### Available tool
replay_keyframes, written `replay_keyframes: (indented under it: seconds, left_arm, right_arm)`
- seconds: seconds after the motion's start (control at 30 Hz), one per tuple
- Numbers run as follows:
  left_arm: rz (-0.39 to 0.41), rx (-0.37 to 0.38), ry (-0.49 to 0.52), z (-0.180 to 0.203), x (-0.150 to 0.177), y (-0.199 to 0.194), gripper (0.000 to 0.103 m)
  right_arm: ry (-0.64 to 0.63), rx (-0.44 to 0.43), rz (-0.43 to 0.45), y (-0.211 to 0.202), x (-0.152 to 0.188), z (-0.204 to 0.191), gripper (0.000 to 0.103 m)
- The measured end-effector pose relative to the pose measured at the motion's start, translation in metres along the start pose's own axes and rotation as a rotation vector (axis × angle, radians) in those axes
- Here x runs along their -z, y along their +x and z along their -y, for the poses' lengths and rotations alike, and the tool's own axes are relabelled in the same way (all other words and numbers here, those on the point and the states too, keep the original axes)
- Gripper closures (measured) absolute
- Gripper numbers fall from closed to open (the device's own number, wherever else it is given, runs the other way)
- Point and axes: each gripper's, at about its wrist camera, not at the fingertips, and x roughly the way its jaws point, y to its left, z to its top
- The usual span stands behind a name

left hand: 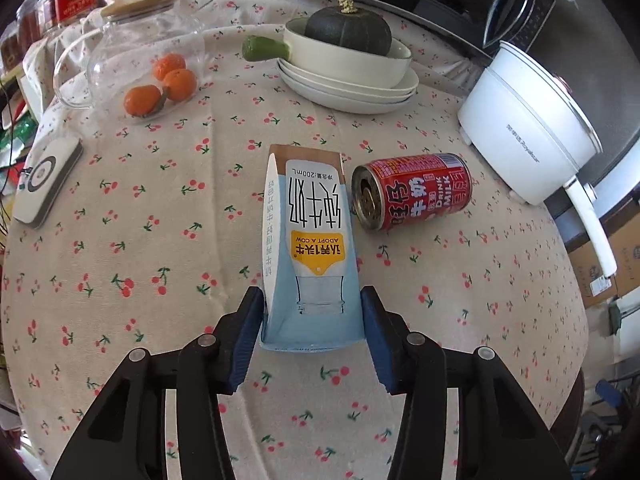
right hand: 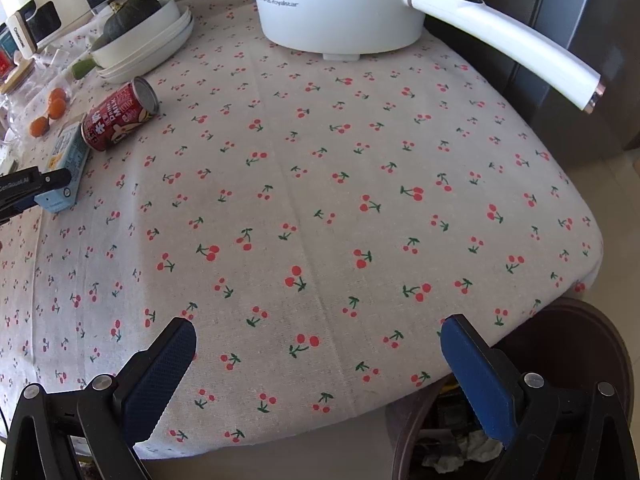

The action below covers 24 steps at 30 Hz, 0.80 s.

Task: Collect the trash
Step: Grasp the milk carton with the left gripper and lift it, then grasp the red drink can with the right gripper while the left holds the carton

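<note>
Two pieces of trash lie near the middle of the table [right hand: 320,184], on a coarse beige cloth printed with small red cherries. One is a 200 mL milk carton [left hand: 310,248], a smooth pale-blue and white paper box lying flat with its brown end pointing away. The other is a red Drink Milk can [left hand: 412,192], a glossy metal cylinder on its side just right of the carton, a narrow gap between them, its dull open end turned toward the camera.

The left gripper [left hand: 312,320] is on the carton: its ribbed navy pads [left hand: 248,332] sit flush against both long sides near the carton's closest end, fingers partly closed to the width of the box. The carton rests on the cloth.

The right gripper [right hand: 318,356] hovers over the near right corner of the table, fingers [right hand: 160,376] spread wide, touching and holding nothing. Below that corner stands a round dark bin [right hand: 600,344] with crumpled paper inside.

Toward the far edge sit a white Royalstar electric pot [right hand: 340,8] with a long curved handle, and a dark green ribbed squash [left hand: 348,30] in a cream bowl on stacked plates [left hand: 352,92].
</note>
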Motion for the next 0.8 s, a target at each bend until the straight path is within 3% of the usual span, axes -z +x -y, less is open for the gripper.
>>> replay_keyframes:
  seconds: [0.1, 0.43, 0.6, 0.8]
  left_arm:
    - [0.006, -0.034, 0.048, -0.013, 0.011, -0.014, 0.051]
    - [0.013, 0.023, -0.031, -0.076, 0.042, -0.065, 0.051]
    - [0.071, 0.017, -0.004, -0.089, 0.052, -0.099, 0.051]
    - [0.097, 0.021, -0.012, -0.100, 0.048, -0.104, 0.052]
  right_arm:
    - [-0.034, -0.001, 0.010, 0.000, 0.000, -0.012, 0.002]
    - [-0.144, -0.021, 0.041, 0.013, 0.000, -0.063, 0.001]
    - [-0.210, -0.034, 0.095, 0.027, -0.023, -0.103, 0.001]
    - [-0.298, -0.054, 0.140, 0.053, -0.065, -0.159, 0.001]
